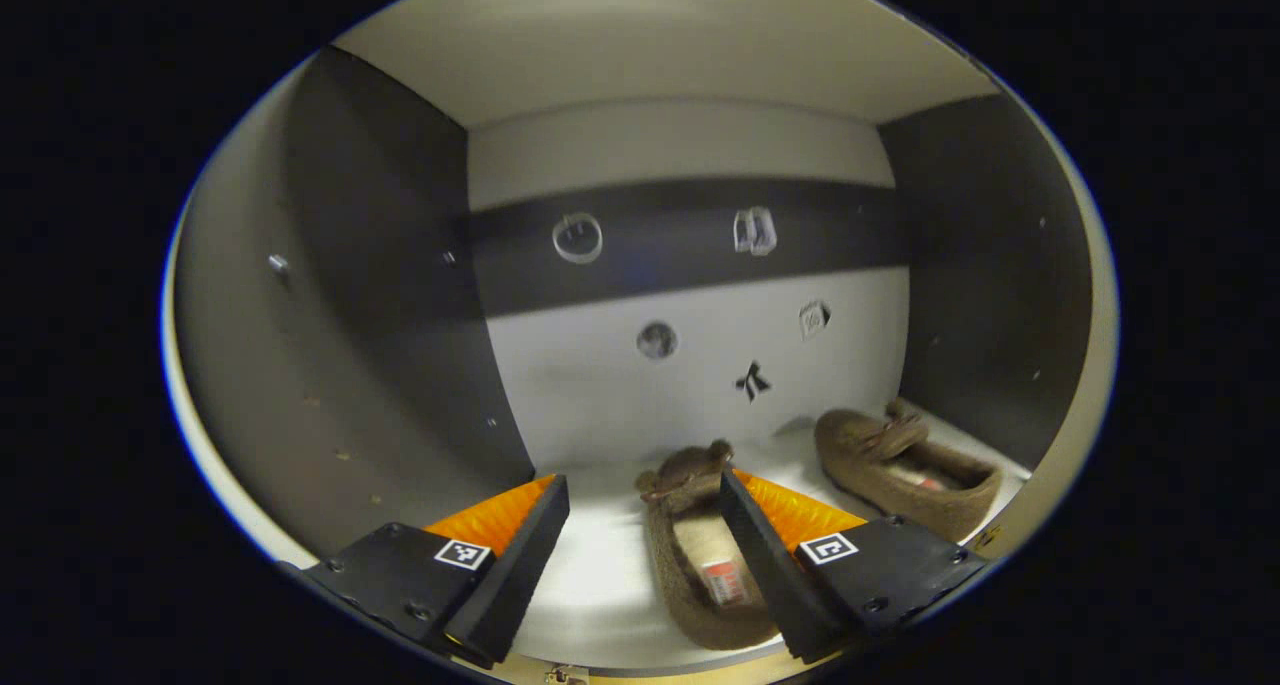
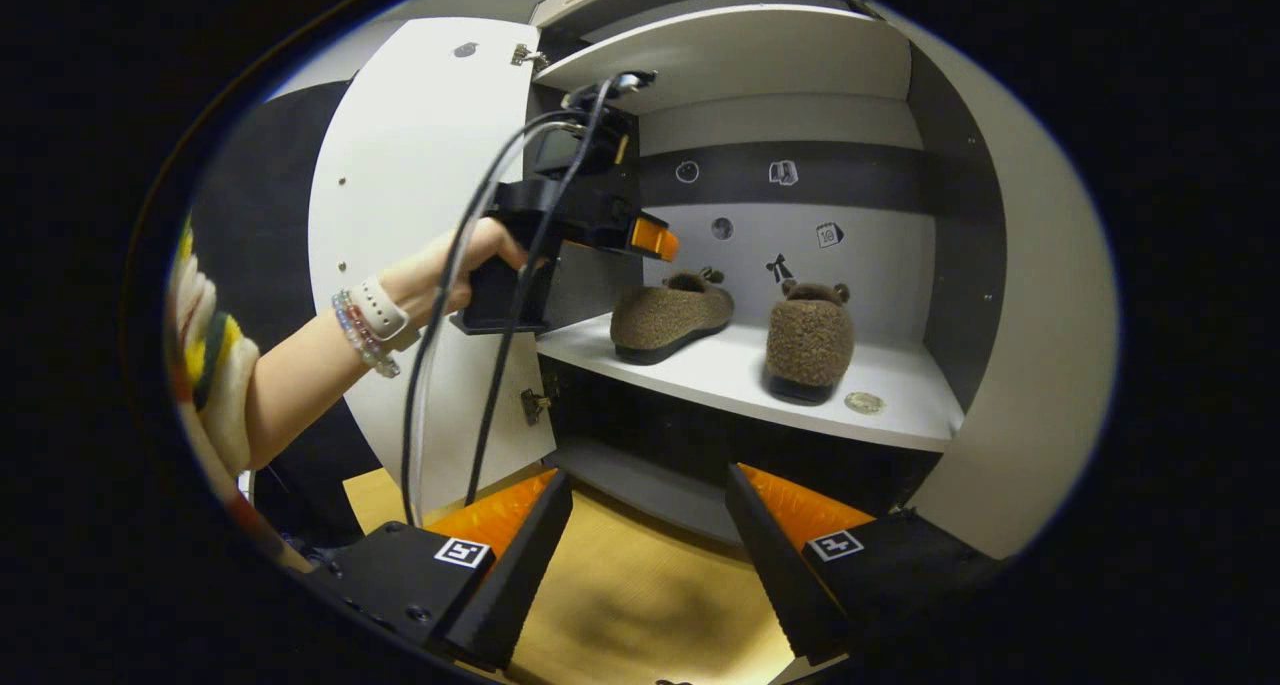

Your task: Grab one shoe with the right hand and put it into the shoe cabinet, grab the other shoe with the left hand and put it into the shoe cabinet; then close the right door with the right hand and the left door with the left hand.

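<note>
Two brown fuzzy shoes sit on the white shelf (image 2: 890, 390) inside the shoe cabinet (image 2: 1010, 295); shelf = landmark. In right gripper view, left shoe (image 2: 670, 315) lies side-on toward the shelf's left end, right shoe (image 2: 810, 340) stands heel-out nr shelf middle, apart from the other, w/ a small round disc (image 2: 864, 402) on the shelf just beside it at the front edge. Left gripper (image 2: 650, 237) hangs above the shelf's left end, held by a hand (image 2: 460, 265) w/ watch + bead bracelets on the wrist, cables trailing down; left door (image 2: 420, 215) stands open beside it. Right gripper (image 2: 648, 525) is below and in front of the shelf, over wood floor (image 2: 620, 605), fingers wide apart, holding nothing. In left gripper view, left gripper (image 1: 644, 530) is just over the shelf front (image 1: 600, 575), fingers spread wide, empty; one shoe (image 1: 690, 555) lies on the shelf betw the fingers, its edge behind the right-side finger, contact unclear; other shoe (image 1: 905, 470) is further right on the shelf, near the cabinet side wall. Back wall above shelf has small stickers.
</note>
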`<state>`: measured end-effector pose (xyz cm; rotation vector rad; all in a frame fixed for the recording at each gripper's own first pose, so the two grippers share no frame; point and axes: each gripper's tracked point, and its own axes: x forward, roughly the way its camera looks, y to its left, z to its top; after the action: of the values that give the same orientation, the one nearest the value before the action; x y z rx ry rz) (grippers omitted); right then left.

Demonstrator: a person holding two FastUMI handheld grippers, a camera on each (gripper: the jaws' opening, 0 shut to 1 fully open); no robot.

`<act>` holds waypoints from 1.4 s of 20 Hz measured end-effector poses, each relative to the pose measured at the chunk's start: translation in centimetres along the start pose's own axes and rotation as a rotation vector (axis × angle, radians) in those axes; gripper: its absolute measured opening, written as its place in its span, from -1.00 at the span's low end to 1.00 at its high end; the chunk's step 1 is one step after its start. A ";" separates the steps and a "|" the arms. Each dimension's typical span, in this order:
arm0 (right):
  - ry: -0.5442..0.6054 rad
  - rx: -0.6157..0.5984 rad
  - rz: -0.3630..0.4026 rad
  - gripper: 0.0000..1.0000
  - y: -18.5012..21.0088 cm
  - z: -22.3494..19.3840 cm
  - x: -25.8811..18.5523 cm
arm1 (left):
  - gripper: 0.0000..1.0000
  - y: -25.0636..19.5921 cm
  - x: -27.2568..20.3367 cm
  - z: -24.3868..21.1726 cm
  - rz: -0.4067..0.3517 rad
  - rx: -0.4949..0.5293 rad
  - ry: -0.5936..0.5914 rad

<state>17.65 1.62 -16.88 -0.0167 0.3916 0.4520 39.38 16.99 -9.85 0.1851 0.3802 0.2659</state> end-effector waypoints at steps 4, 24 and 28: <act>-0.049 0.001 -0.064 0.98 1.6 1.9 -3.0 | 0.96 -1.8 -8.9 4.9 -0.086 -0.030 -0.153; -0.299 0.085 -0.731 0.95 -13.2 8.9 -28.2 | 0.94 0.6 -40.2 -4.1 -0.288 -0.128 -0.083; -0.331 0.109 -0.743 0.96 -16.7 10.0 -27.7 | 0.96 4.3 -41.0 -5.3 -0.206 -0.154 -0.057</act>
<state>5.56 -24.05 1.52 0.0182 0.0641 -0.3011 -0.29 9.88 0.29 0.0022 0.3179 0.0861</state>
